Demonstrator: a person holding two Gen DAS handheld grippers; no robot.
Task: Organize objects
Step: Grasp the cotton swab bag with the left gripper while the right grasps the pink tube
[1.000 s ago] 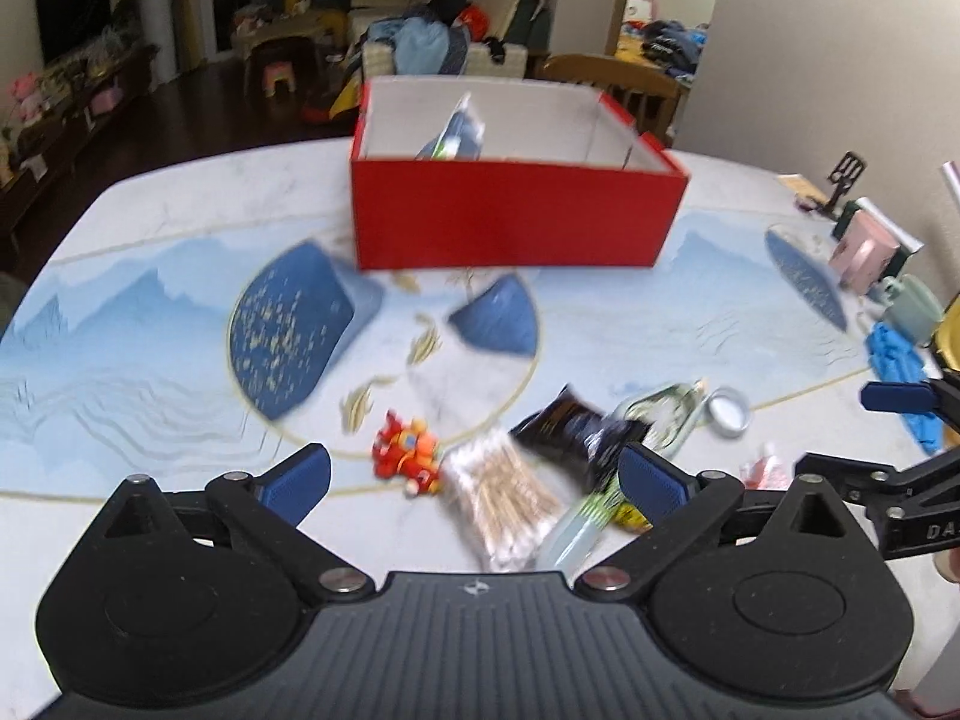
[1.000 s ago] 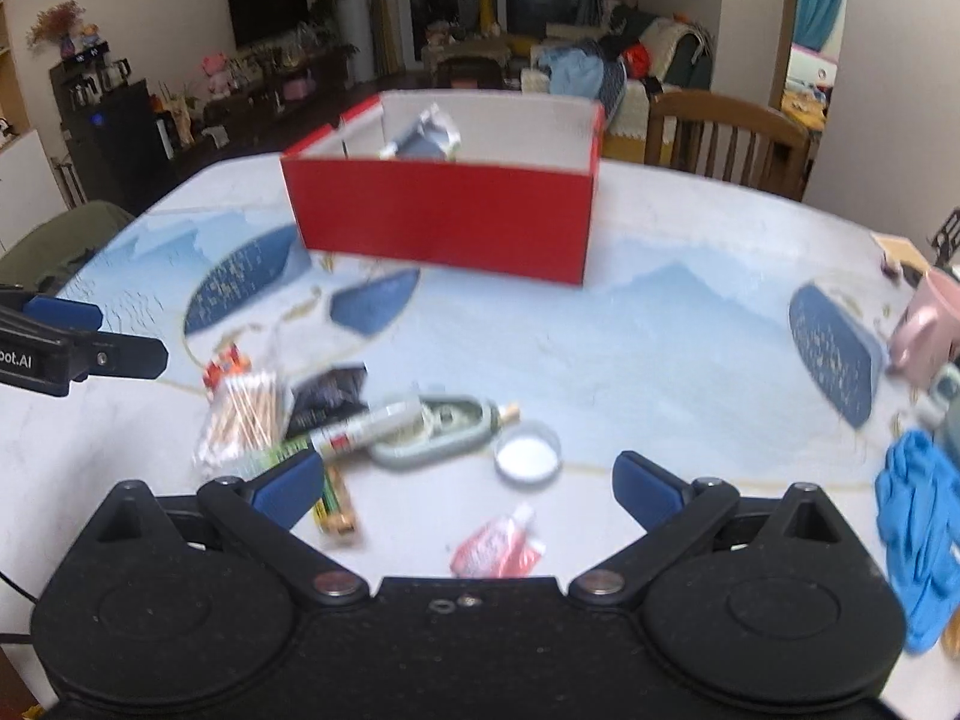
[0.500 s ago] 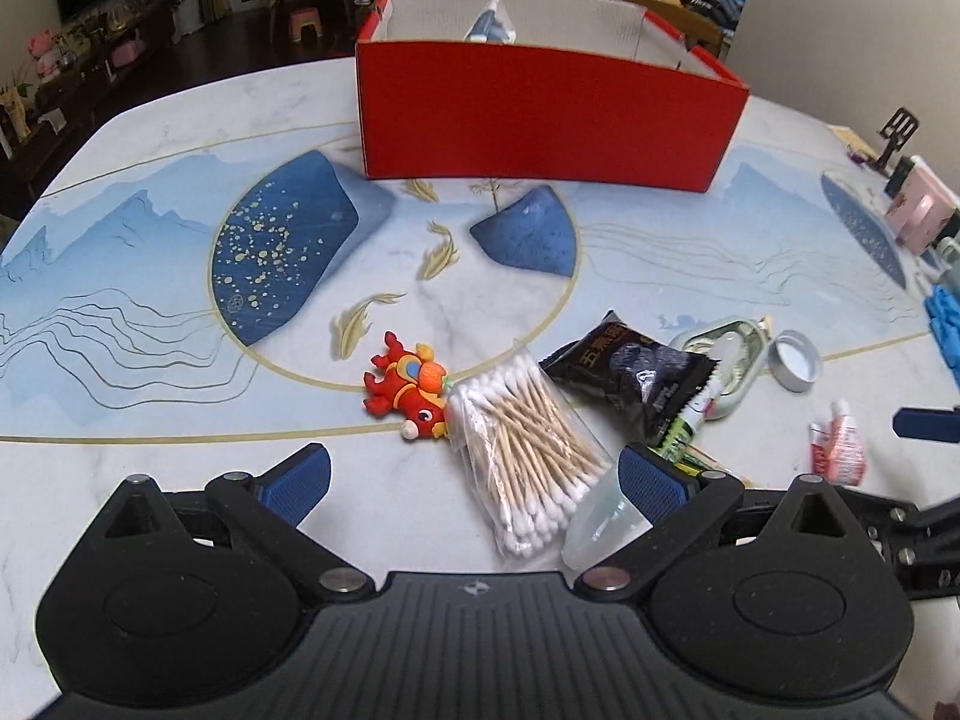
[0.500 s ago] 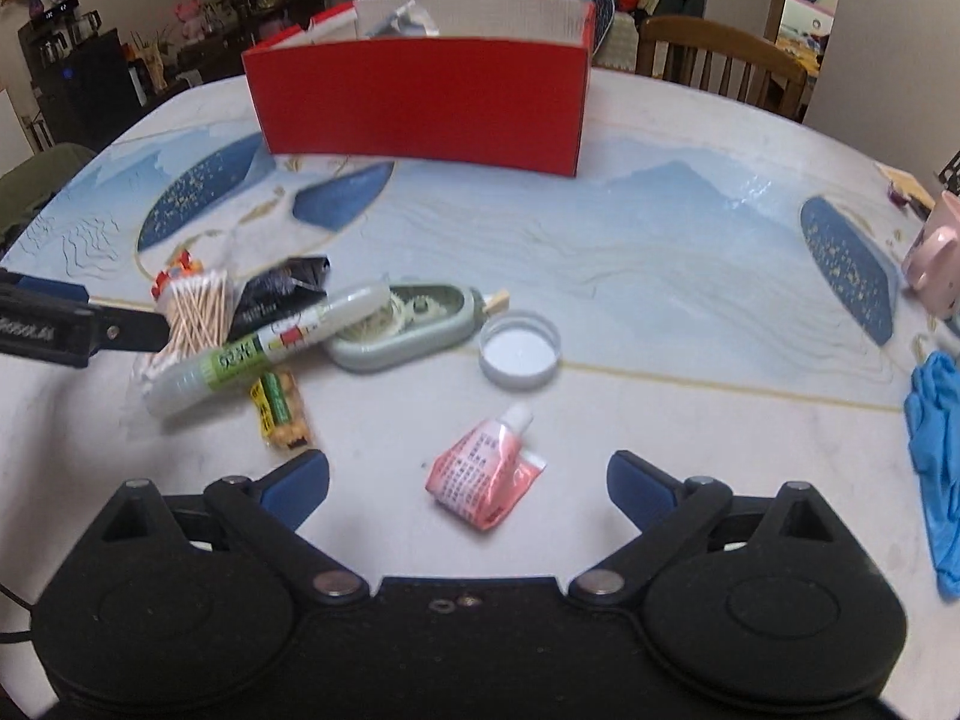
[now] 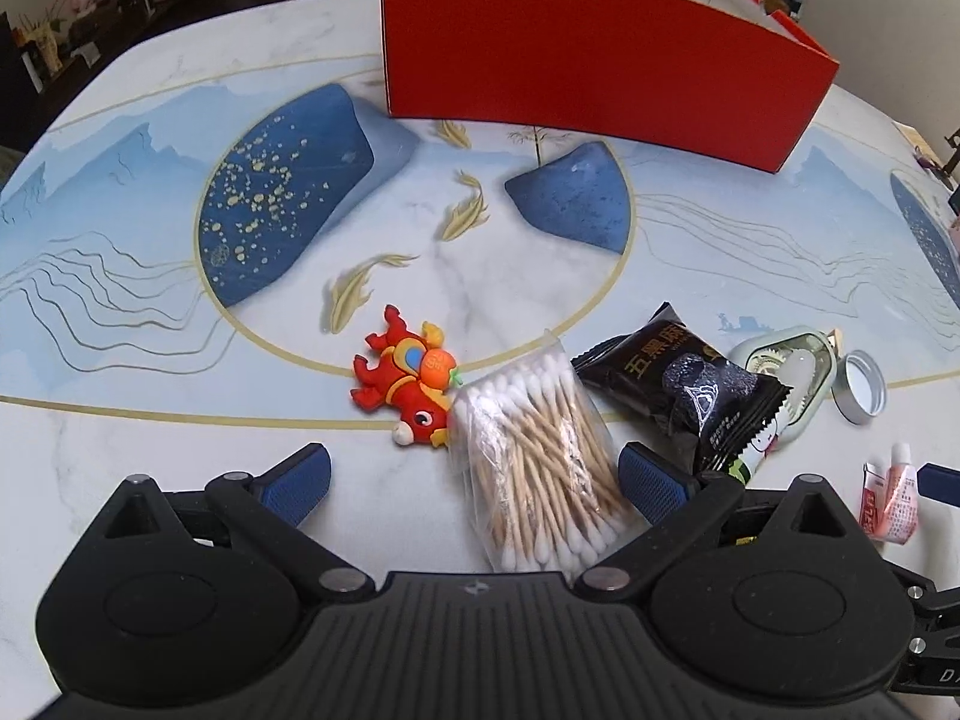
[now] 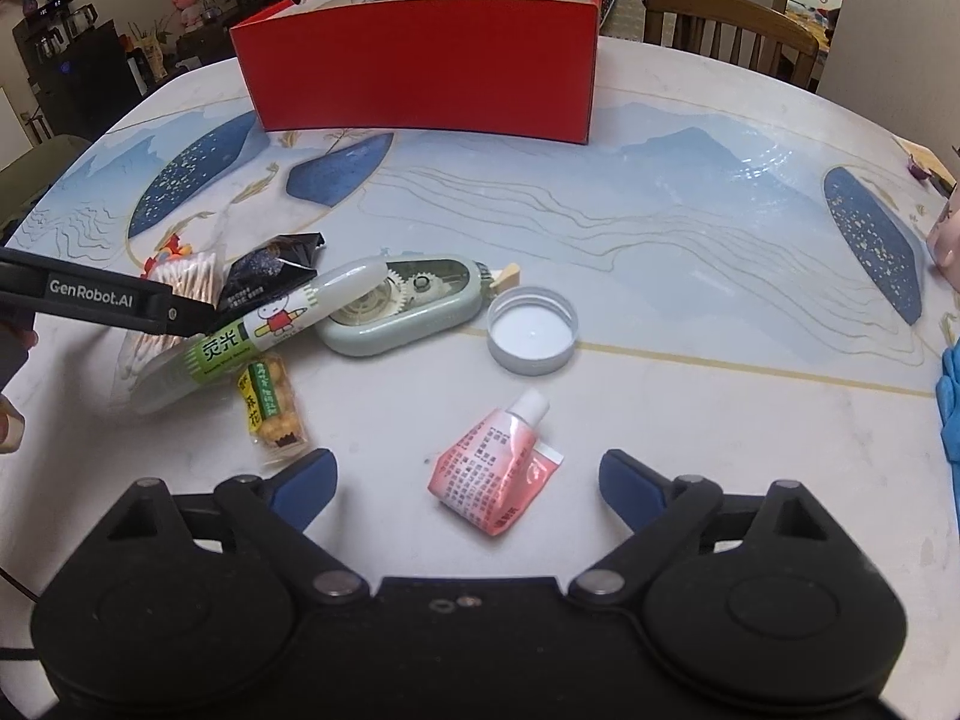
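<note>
While both grippers' fingers gape | cotton swab bag lies lengthwise toward left gripper

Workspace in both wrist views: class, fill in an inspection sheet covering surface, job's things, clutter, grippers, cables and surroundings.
Surface: table with blue mountain print.
Job's things: red box at the back, something already inside; cotton swab bag, toy, black packet, glue stick, tape dispenser, lid, snack bar, pink tube lie loose.
Clutter: blue cloth at right edge.
Grippers: left gripper open around the swab bag; right gripper open around the pink tube.
Cables: nothing seen.
Surroundings: wooden chair, living room.
</note>
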